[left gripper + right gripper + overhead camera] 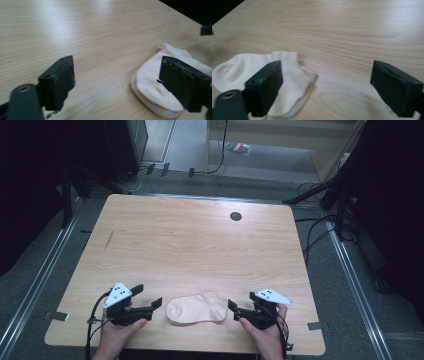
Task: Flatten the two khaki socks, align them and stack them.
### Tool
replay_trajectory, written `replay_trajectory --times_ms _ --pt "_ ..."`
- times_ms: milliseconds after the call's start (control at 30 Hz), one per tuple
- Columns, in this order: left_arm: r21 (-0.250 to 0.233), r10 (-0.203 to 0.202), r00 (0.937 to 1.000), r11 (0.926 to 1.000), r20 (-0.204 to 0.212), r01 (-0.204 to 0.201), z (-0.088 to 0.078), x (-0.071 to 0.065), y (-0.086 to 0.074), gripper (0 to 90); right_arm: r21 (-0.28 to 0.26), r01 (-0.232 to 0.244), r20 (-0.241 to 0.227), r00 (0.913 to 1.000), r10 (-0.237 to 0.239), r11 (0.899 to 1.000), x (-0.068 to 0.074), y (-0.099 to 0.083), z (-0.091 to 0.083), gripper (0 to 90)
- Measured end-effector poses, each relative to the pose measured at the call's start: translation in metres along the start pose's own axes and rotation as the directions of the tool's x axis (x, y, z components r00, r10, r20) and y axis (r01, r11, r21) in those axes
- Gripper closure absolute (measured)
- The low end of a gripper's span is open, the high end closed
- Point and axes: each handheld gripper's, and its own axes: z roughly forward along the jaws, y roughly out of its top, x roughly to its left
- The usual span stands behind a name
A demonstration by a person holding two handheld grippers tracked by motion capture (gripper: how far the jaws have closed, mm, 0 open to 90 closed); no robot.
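Observation:
A pale cream sock (196, 308) lies flat on the wooden table (200, 245) near its front edge, between the two grippers. My left gripper (148, 296) sits just left of the sock, jaws spread wide with nothing between them. In the left gripper view the gripper (117, 82) frames bare wood, and the sock (150, 85) lies partly behind the right-hand jaw. My right gripper (241, 301) stands just right of the sock, open and holding nothing. In the right gripper view the gripper (327, 85) spans bare table, with the sock (242, 70) behind its left-hand jaw.
A dark round hole (235, 216) sits near the table's far edge, and a short dark mark (108, 240) at its left. Cables (315, 232) trail on the floor to the right. A small coloured item (238, 148) lies on the floor beyond.

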Motion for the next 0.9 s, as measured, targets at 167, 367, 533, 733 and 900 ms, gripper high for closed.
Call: replay_trajectory --times_ms 167,367,533,733,900 --pt "0.002 -0.023 0.9997 0.9997 0.0 0.023 -0.012 0.021 -0.006 0.0 -0.004 0.027 0.062 0.9977 -0.027 1.0 -0.019 -0.003 -0.007 0.0" --pt "0.014 -0.015 0.9981 0.9998 -0.059 0.016 -0.03 0.041 -0.016 0.0 -0.016 0.047 0.132 0.9903 -0.044 0.999 -0.044 -0.009 -0.016 0.0" --pt "0.01 0.003 0.9905 1.0 -0.138 -0.002 -0.05 0.06 -0.024 0.0 -0.028 0.046 0.154 0.9872 -0.041 0.999 -0.066 -0.016 -0.03 0.0" --pt "-0.008 -0.029 0.9734 0.9996 -0.227 0.028 -0.068 0.085 -0.027 0.0 -0.041 0.02 0.191 0.9816 -0.012 0.999 -0.091 -0.024 -0.049 0.0" --pt "-0.024 -0.051 0.9601 0.9986 -0.275 0.046 -0.071 0.1 -0.027 0.0 -0.06 0.012 0.229 0.9734 0.002 0.998 -0.106 -0.027 -0.06 0.0"
